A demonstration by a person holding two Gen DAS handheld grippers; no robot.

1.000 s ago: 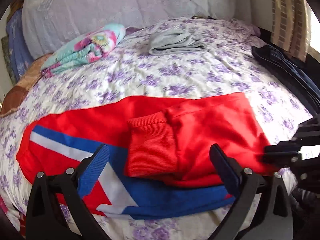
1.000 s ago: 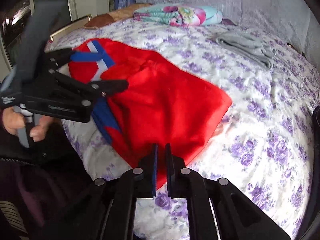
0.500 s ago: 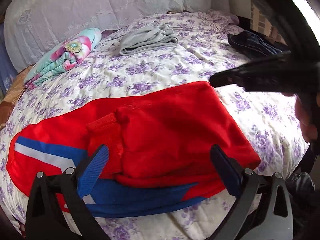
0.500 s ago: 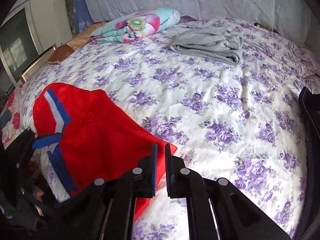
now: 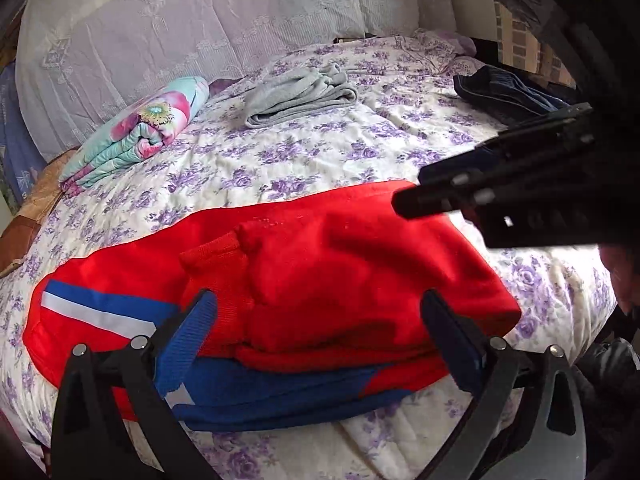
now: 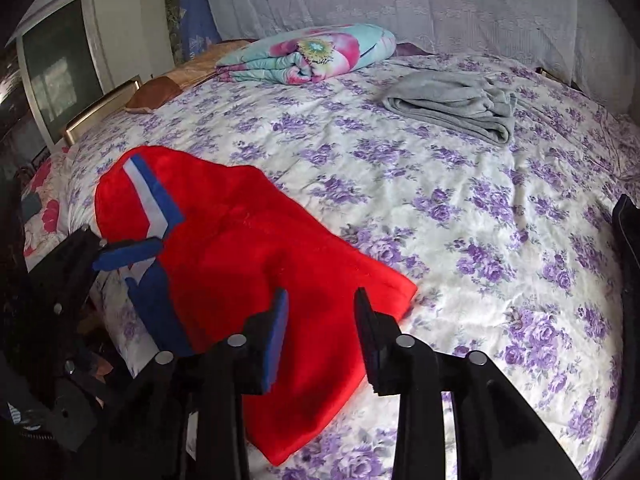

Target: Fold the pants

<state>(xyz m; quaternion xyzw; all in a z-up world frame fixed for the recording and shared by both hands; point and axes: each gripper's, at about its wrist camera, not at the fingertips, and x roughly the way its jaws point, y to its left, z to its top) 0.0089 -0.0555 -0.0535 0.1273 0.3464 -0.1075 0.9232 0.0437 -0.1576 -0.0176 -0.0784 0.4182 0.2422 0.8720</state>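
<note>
Red pants (image 5: pixel 344 276) with a blue and white stripe lie folded on the floral bed near its front edge; they also show in the right wrist view (image 6: pixel 248 264). A ribbed red cuff (image 5: pixel 216 264) lies on top. My left gripper (image 5: pixel 320 340) is open and empty, its jaws wide just above the near edge of the pants. My right gripper (image 6: pixel 320 328) is open and empty over the pants' right end; it also shows in the left wrist view (image 5: pixel 500 196). The left gripper also shows in the right wrist view (image 6: pixel 124 258).
A folded grey garment (image 5: pixel 300 96) and a rolled floral quilt (image 5: pixel 140 132) lie farther back on the bed (image 6: pixel 480 220). Dark blue clothing (image 5: pixel 504 92) lies at the right edge. A lace-covered headboard (image 5: pixel 200 20) stands behind.
My right gripper was shut and has opened. It has swung round over the right end of the pants. My left gripper stays open near the pants' front edge.
</note>
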